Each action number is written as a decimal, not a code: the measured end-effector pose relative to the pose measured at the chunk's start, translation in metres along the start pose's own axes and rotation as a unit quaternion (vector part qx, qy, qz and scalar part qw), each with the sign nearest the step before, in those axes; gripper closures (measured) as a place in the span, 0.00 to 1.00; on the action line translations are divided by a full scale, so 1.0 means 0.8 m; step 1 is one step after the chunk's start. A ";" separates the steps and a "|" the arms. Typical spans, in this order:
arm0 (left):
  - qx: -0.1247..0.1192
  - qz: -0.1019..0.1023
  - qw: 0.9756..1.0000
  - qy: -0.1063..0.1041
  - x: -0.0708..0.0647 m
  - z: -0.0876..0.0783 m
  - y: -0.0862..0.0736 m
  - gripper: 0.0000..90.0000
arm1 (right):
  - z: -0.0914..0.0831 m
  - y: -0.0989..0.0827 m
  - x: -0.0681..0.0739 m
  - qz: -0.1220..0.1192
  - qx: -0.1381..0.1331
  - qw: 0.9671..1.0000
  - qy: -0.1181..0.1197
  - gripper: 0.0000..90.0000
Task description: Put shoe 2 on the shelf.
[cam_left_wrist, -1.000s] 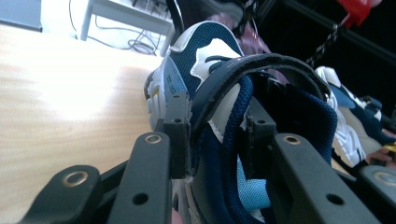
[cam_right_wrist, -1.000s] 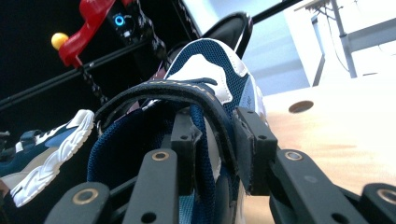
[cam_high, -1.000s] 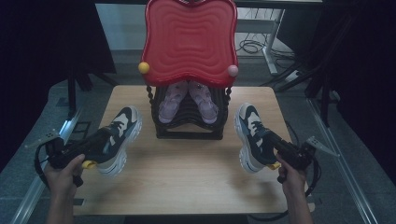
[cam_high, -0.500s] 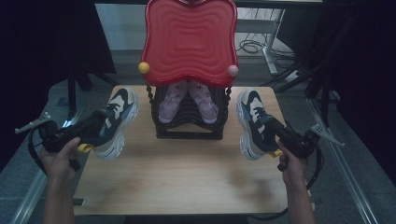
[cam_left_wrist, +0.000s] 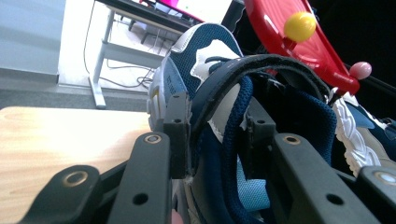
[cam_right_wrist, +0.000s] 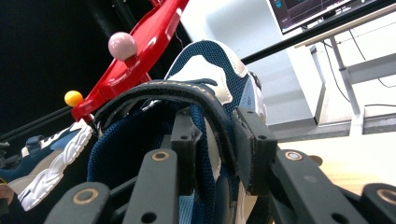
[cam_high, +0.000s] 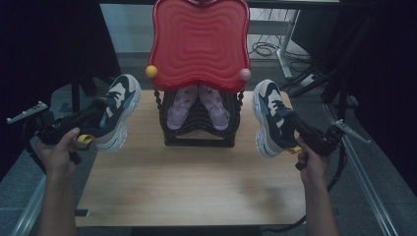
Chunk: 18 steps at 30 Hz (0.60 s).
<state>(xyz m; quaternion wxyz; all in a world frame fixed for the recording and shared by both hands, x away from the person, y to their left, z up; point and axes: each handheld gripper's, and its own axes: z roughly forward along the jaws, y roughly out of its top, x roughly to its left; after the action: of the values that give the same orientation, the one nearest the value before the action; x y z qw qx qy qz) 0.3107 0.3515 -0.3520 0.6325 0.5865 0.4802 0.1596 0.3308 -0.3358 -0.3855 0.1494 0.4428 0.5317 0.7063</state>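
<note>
Both tongs are loaded. Left tongs are clamped on the heel collar of the left sneaker; in the left gripper view the pads pinch that padded collar from both sides. Right tongs hold the right sneaker the same way, with the pads biting its collar wall in the right gripper view.

Both shoes hang clear of the desk, toes pointing away from me, one on each side of the black shoe rack.

Step, as I read it: carry phase, pair lifted and headed for the rack. Next move needs both shoes swung inward and lined up toe-first with a free tier, kept level so the soles slide in instead of catching a rail.

Obstacles:
- The red tray top overhangs the rack, so entry has to be low, from the front.
- The yellow knob and pink knob stick out at the tray corners, right beside each shoe's path.
- The pink shoes already fill the visible tier; I can't tell whether a tier below is free.

Collar grip is floppy, so expect toe droop.
</note>
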 end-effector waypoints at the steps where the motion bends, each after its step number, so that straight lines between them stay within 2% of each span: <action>1: -0.002 0.000 1.000 0.000 -0.001 0.001 0.002 0.77 | 0.001 0.003 0.001 -0.002 0.000 1.000 0.000 0.79; 4: -0.006 0.000 1.000 0.001 -0.001 0.003 0.008 0.77 | 0.004 0.011 0.003 -0.009 -0.003 1.000 -0.002 0.79; 7: -0.014 0.002 1.000 0.011 -0.002 0.005 0.011 0.77 | 0.006 0.017 0.003 -0.005 -0.005 1.000 -0.003 0.79; 13: -0.024 -0.001 1.000 0.008 -0.002 0.012 0.021 0.77 | 0.013 0.027 0.003 -0.003 -0.010 1.000 -0.006 0.79; 18: -0.036 -0.001 0.999 0.013 -0.003 0.018 0.029 0.77 | 0.017 0.036 0.003 0.010 -0.023 1.000 -0.008 0.79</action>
<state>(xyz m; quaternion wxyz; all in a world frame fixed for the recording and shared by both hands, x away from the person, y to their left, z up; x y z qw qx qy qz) 0.3291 0.3468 -0.3325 0.6470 0.5612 0.4825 0.1837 0.3471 -0.3368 -0.3584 0.1565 0.4502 0.5100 0.7161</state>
